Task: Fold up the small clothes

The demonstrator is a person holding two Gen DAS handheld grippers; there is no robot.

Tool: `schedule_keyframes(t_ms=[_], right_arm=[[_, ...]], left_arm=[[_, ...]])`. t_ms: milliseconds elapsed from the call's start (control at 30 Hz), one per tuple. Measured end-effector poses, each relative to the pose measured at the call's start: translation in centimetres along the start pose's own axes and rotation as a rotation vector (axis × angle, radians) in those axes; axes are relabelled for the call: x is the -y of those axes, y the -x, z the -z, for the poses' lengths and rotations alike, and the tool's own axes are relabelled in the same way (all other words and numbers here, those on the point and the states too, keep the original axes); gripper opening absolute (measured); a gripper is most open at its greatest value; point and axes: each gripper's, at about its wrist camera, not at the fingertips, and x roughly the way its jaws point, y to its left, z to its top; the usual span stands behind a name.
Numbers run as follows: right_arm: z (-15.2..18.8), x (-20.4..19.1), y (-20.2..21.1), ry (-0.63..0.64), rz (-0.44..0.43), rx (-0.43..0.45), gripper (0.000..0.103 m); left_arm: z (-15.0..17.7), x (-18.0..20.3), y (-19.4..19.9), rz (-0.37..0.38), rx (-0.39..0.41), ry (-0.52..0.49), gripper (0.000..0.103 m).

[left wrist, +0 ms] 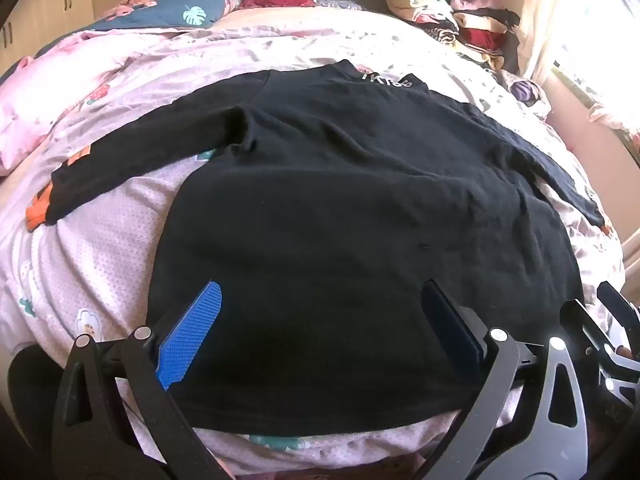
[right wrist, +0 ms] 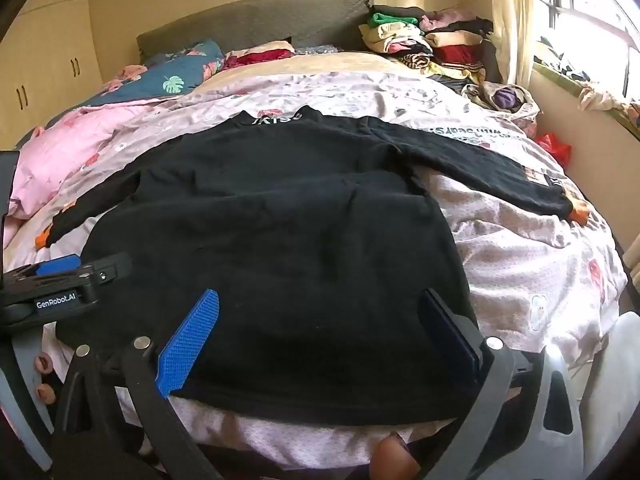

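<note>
**Both grippers wide open over a spread black top**

The left gripper (left wrist: pixel 320 332) has its jaws spread wide, nothing between the blue pads, poised over the hem of the black top (left wrist: pixel 340 208). The right gripper (right wrist: pixel 316 332) is likewise released and empty, over the same hem further right. In the right wrist view the left gripper shows at the left edge. The top lies flat on the bed (right wrist: pixel 520 264), collar away from the cameras, both sleeves stretched out to the sides. The bedding is pale pink with prints. A heap of clothes (right wrist: pixel 432 44) sits at the far right corner by the window (right wrist: pixel 592 20); a blue pillow (right wrist: pixel 176 72) lies near the headboard (right wrist: pixel 256 20).
</note>
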Motion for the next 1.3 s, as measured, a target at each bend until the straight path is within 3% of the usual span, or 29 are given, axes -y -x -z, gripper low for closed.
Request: schedule_keyframes(t_ms=[1300], right_arm=[[0.08,-0.49,0.91,0.014,0.011,0.02,0.099]], left_arm=[[-0.17,0.03,0.88,0.031,0.012,-0.007,0.094]])
